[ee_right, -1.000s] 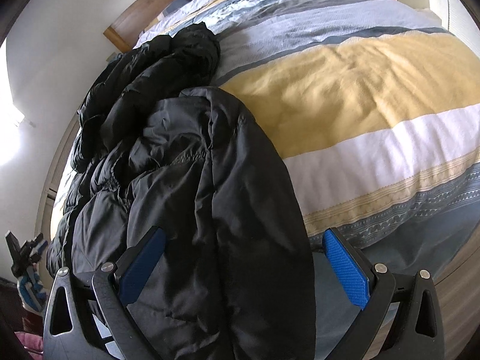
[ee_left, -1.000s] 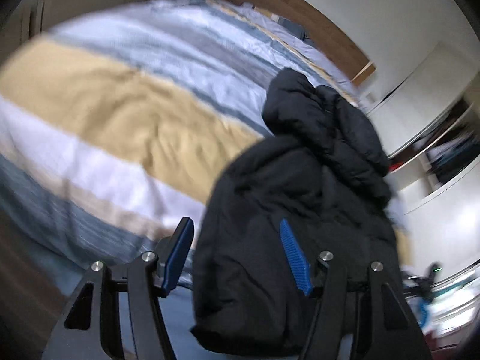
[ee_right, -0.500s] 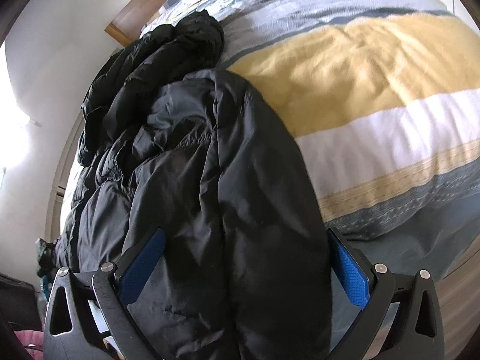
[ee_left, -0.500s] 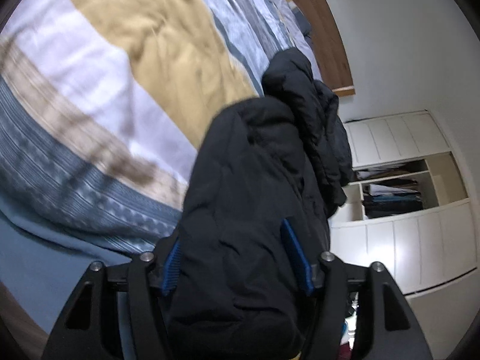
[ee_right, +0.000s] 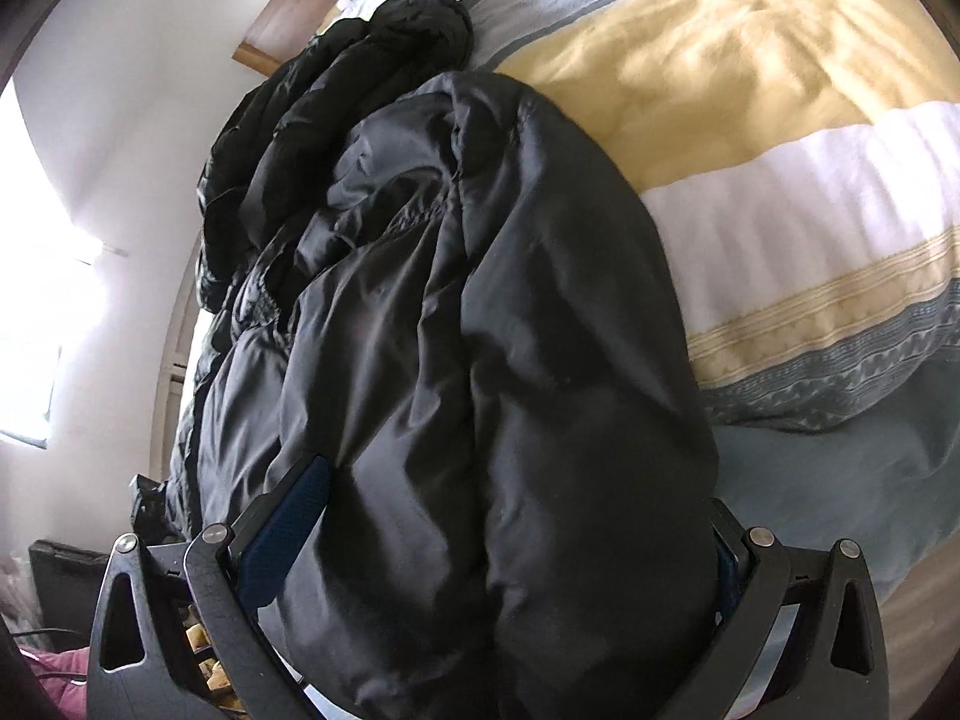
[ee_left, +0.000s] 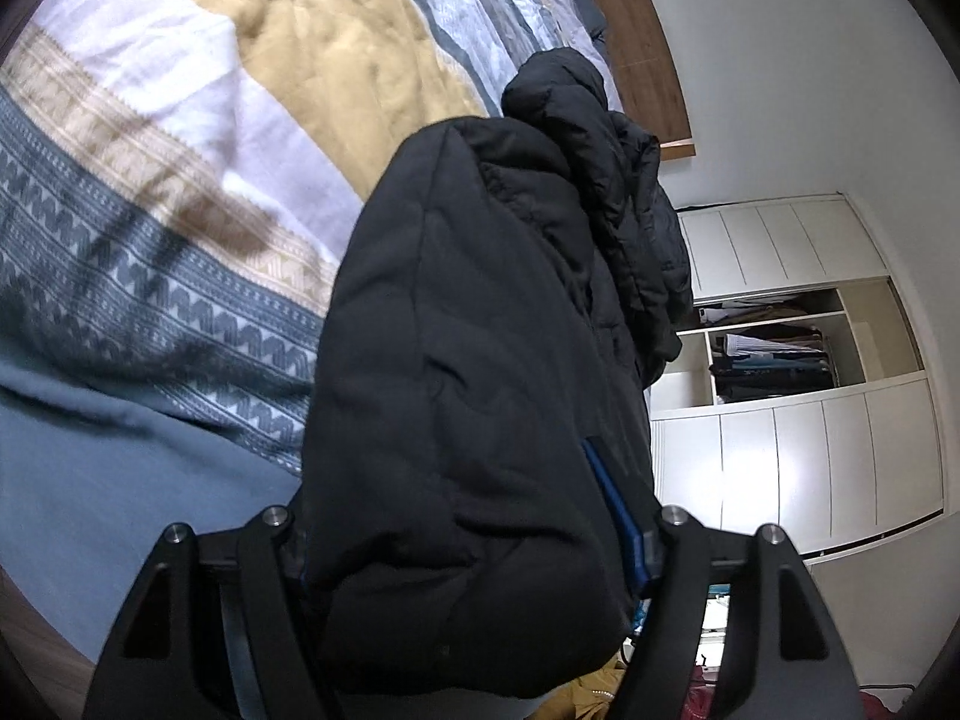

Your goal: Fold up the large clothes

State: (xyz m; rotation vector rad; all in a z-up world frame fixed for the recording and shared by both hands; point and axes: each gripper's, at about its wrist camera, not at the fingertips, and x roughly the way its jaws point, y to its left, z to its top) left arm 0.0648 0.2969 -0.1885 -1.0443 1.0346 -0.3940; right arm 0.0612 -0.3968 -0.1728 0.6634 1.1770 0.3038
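A black puffer jacket (ee_left: 468, 330) lies lengthwise on the striped bed, its near end hanging over the bed's edge toward me. My left gripper (ee_left: 462, 516) has its jaws opening wide, and the jacket's bulky near end fills the gap. That end hides the left pad, and only the right blue pad (ee_left: 612, 498) shows. In the right wrist view the same jacket (ee_right: 480, 300) bulges between the fingers of my right gripper (ee_right: 504, 528), which is open wide. Its left blue pad (ee_right: 294, 522) is visible and its right pad is mostly covered by fabric.
The duvet (ee_left: 180, 150) has yellow, white and blue-grey stripes, seen again as the duvet (ee_right: 780, 180) to the jacket's right. A wooden headboard (ee_left: 636, 48) is at the far end. A white wardrobe (ee_left: 810, 420) with open shelves stands beyond the bed. Clutter (ee_right: 54, 654) lies on the floor.
Both grippers have sunk toward the jacket's near end, which now fills the gap of each. The left gripper rolled and its jaws spread wider.
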